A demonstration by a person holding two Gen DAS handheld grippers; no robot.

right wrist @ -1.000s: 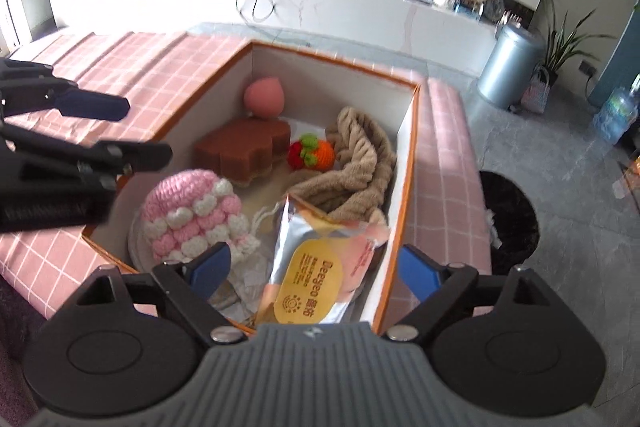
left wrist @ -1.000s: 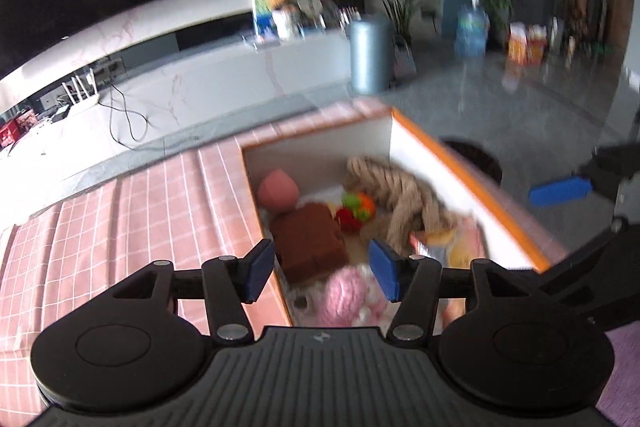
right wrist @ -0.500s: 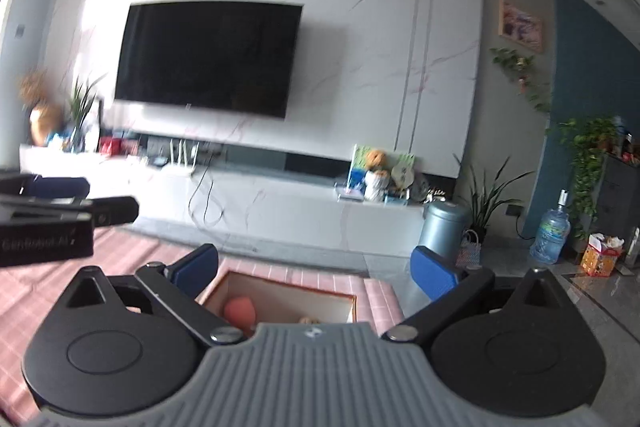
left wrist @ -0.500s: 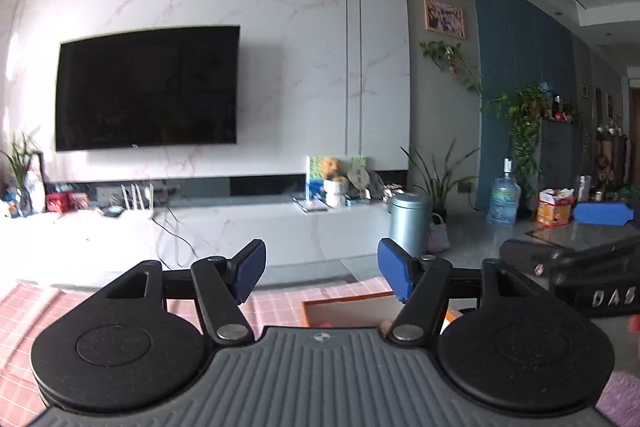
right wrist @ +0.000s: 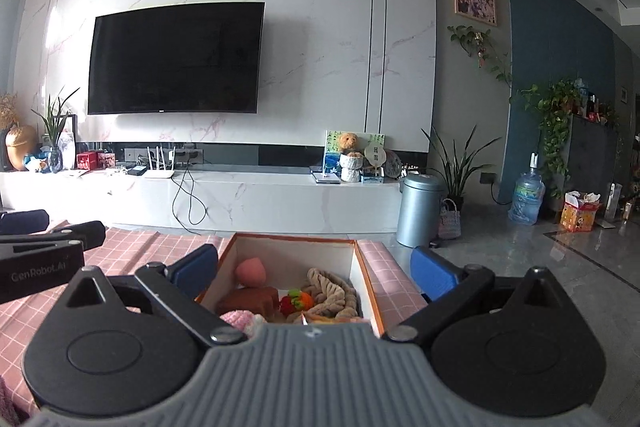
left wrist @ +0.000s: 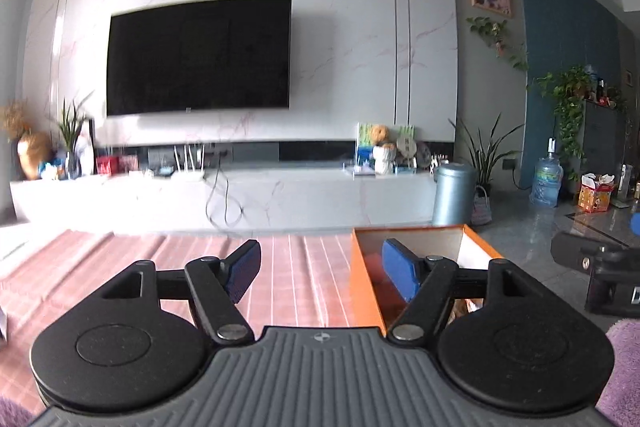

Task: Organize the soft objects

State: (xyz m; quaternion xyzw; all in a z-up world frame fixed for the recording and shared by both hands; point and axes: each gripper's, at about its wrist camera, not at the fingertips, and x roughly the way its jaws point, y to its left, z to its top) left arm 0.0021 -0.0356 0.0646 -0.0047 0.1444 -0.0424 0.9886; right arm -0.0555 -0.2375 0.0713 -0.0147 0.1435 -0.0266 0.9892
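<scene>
Left gripper (left wrist: pixel 320 273) jaws just widening, spread, nothing between. Right gripper (right wrist: pixel 314 269) jaws spread wide, empty. Orange-rimmed white cardboard box (right wrist: pixel 366 281) on pink checked cloth (right wrist: pixel 132 247) holds pink egg-shaped sponge (right wrist: pixel 251 269), brown sponge block (right wrist: pixel 250 299), beige twisted towel (right wrist: pixel 330 293), red-orange crochet toy (right wrist: pixel 296 302).

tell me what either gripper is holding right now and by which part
Nothing is held. The left gripper and right gripper both stand open and empty above the box.

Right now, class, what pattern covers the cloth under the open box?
A pink check with thin white lines on the cloth; it shows best in the right wrist view.
</scene>
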